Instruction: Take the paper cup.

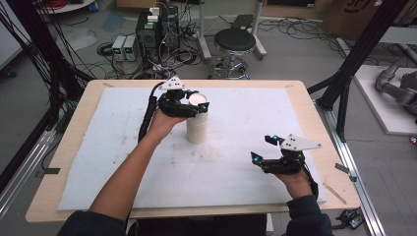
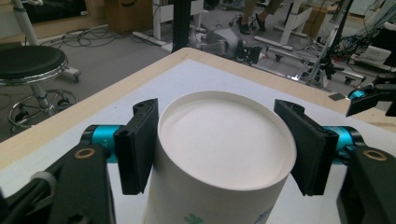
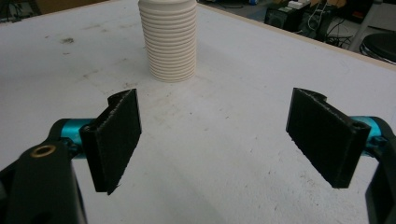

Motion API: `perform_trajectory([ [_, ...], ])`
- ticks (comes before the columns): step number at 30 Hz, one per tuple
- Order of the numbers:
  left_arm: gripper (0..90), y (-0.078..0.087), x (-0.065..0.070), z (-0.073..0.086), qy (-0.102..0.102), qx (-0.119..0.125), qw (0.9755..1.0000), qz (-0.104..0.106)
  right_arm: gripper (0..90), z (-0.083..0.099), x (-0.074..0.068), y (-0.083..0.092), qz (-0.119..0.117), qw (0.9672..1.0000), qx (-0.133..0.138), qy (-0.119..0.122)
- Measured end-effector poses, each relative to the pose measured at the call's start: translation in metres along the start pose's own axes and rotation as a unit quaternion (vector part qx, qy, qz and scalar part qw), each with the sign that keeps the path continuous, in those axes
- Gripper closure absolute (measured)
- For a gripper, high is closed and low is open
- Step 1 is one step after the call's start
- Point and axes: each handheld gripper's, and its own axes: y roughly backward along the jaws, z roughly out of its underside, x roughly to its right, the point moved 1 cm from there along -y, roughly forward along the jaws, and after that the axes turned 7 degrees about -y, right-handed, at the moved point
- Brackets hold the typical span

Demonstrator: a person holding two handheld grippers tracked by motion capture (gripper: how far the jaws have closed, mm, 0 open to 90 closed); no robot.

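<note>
At mat centre: left gripper (image 1: 193, 104) clamped on cup stack (image 1: 197, 129) top; right gripper (image 1: 265, 150) apart, low.

A light wooden worktop (image 1: 305, 105) carries a white mat (image 1: 246, 123) that covers nearly all of it, leaving a bare wood border along every edge. On the mat, a little toward the far edge from the middle, stands a stack of white paper cups (image 1: 197, 129), upright. Faint dirty marks show on the mat near it.

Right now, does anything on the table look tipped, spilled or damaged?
Nothing stands out. The stack of paper cups stands upright, bottoms up, on the white mat, with the left gripper closed around the top cup. The mat has faint scuff marks, no spill.
</note>
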Motion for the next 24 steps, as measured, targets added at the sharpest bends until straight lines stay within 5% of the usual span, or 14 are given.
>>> perform_trajectory([
  [15, 35.0, 0.022, 0.006, -0.025, -0.019, 0.052, 0.9985, 0.0, 18.3, -0.001, -0.002, -0.001, -0.003, 1.0, -0.001, 0.001],
  [24, 35.7, 0.05, 0.009, -0.052, -0.029, 0.113, 0.993, -0.014, 18.3, -0.002, -0.004, -0.002, -0.006, 1.0, 0.002, 0.001],
])
